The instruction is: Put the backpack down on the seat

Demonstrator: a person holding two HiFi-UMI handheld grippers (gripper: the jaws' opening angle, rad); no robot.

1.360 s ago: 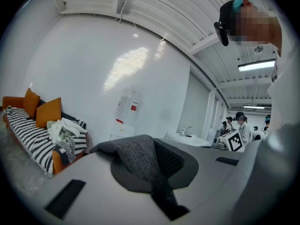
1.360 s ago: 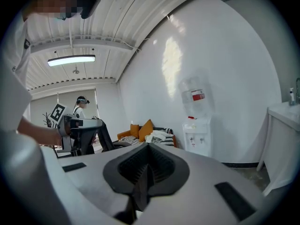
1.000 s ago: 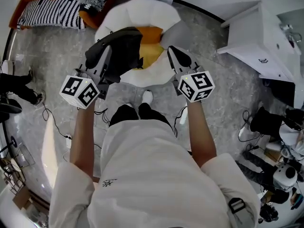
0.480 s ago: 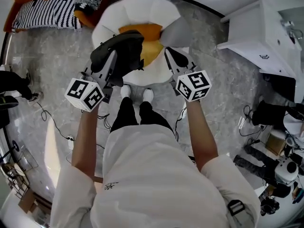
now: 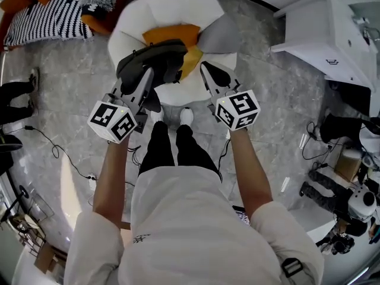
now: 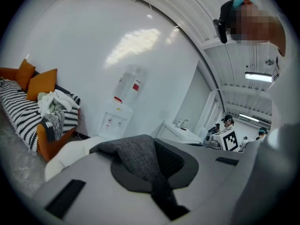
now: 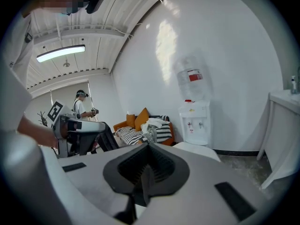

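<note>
A dark grey backpack [image 5: 155, 57] hangs over the front of a round white seat [image 5: 133, 16] that carries an orange cushion [image 5: 169, 34]. My left gripper [image 5: 148, 75] is shut on the backpack. In the left gripper view a fold of its grey fabric [image 6: 140, 156] is pinched between the jaws. To the right of the backpack, above the seat's front edge, my right gripper [image 5: 206, 70] is shut with nothing in it. The right gripper view shows the ribbed pads [image 7: 157, 165] pressed together.
A grey cushion [image 5: 221, 35] lies on the seat's right side. A striped sofa with orange pillows [image 5: 41, 19] stands at the far left and a white counter [image 5: 320, 34] at the right. A water dispenser [image 7: 194, 121] is against the wall. Cables and gear [image 5: 332, 141] lie on the floor.
The person has stepped up to the seat, feet now at its front edge. The backpack has moved with the left gripper from the seat's left edge to over its front.
</note>
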